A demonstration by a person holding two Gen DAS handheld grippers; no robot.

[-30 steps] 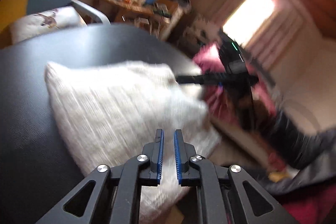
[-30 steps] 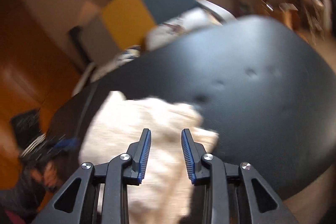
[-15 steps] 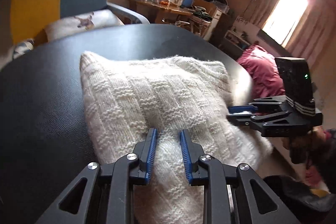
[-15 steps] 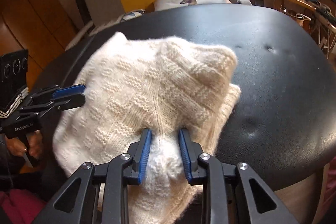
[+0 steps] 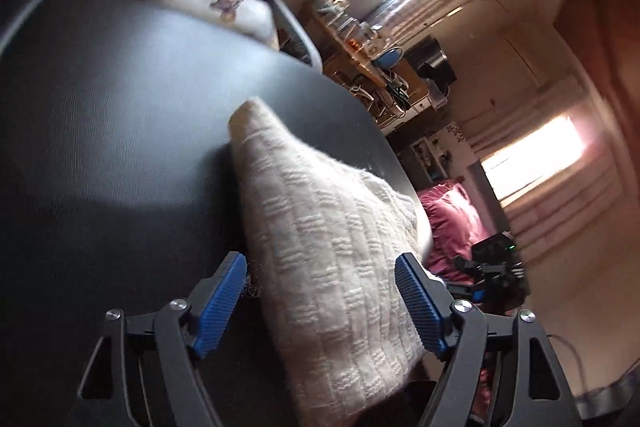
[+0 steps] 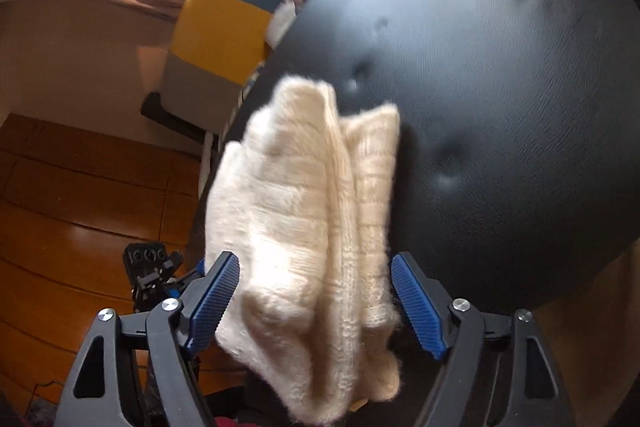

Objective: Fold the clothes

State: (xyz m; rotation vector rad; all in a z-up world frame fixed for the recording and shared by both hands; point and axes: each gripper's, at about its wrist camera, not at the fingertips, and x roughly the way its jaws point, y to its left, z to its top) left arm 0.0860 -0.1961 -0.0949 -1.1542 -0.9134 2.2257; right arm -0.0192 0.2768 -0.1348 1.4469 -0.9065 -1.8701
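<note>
Cream knit, doubled over on itself, the sweater (image 5: 332, 267) lies on the black padded table (image 5: 120, 147) near its edge, so the fold looks largely made; what seems left is letting go, squaring the bundle and perhaps one more fold, as far as these views tell. The left gripper (image 5: 320, 303) has its jaws opening wide: the sweater runs up between them toward twelve o'clock, clear of both blue pads. The right gripper (image 6: 316, 303) is opening too, with the layered end of the sweater (image 6: 320, 211) bunched between its pads and spreading toward eleven o'clock; the cloth brushes close to both pads, yet neither presses it.
</note>
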